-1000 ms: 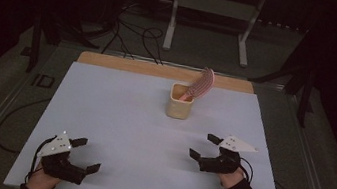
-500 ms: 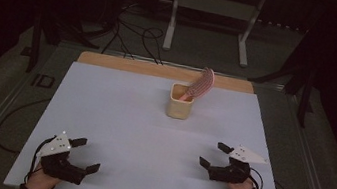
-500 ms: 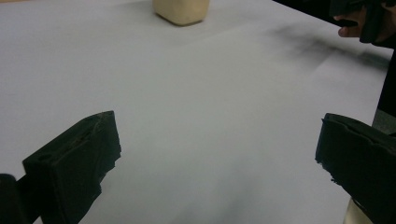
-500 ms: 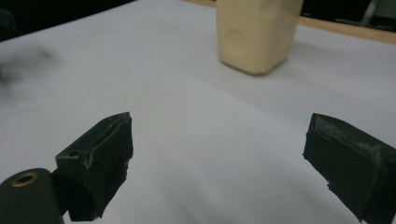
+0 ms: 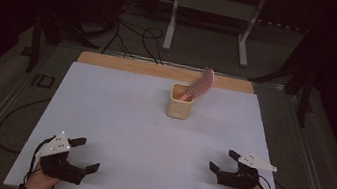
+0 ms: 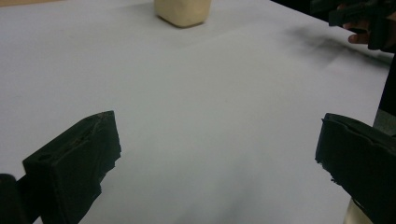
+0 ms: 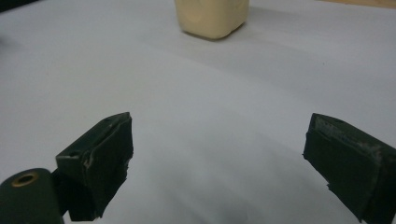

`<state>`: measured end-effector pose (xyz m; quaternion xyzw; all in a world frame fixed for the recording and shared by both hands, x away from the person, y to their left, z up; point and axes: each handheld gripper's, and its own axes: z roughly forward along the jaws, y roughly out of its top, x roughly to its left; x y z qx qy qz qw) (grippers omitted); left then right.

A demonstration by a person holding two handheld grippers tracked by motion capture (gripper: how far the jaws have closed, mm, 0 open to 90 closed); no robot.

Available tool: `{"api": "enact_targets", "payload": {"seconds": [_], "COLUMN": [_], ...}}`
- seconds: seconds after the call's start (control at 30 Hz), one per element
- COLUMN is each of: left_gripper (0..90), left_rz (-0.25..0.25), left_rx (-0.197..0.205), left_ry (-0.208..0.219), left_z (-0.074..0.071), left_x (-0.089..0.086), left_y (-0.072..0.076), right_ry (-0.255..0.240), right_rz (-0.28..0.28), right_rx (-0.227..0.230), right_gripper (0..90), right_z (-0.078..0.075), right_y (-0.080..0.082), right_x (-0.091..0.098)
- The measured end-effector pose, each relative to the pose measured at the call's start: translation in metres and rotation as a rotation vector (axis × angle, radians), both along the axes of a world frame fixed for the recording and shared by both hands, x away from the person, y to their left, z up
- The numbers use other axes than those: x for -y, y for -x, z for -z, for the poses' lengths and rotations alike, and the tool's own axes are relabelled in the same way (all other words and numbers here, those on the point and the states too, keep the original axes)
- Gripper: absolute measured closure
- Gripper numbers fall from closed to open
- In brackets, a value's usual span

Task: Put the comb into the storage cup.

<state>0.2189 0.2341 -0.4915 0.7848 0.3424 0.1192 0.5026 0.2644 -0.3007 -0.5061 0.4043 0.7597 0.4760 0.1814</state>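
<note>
In the high view, the cream cup stands toward the far side of the white table, with the pink hairbrush leaning out of it, head up. The right gripper has drawn back from the cup over the last second and now sits at the near edge, well apart from it; the left gripper has not shifted. That retreat suggests the brush is already placed and the work finished.

In the left gripper view, the jaws stand wide apart, empty, the cup far ahead.

In the right gripper view, the jaws are likewise spread and hold nothing, the cup well ahead.
</note>
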Motion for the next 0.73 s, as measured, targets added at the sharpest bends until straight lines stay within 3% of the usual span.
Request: {"api": "enact_targets", "payload": {"seconds": [0.37,0.73], "left_gripper": [0.4,0.4], "left_rz": [0.004,0.005], "left_rx": [-0.002,-0.002], "left_ry": [-0.006,-0.007], "left_z": [0.001,0.001], "left_x": [0.002,0.002], "left_y": [0.0,0.0], "right_ry": [-0.03,-0.016], "right_rz": [-0.039,-0.059], "right_rx": [0.0,0.011], "right_gripper": [9.3,9.3], "right_z": [0.0,-0.002], "right_y": [-0.004,-0.003], "right_x": [-0.011,-0.015]}}
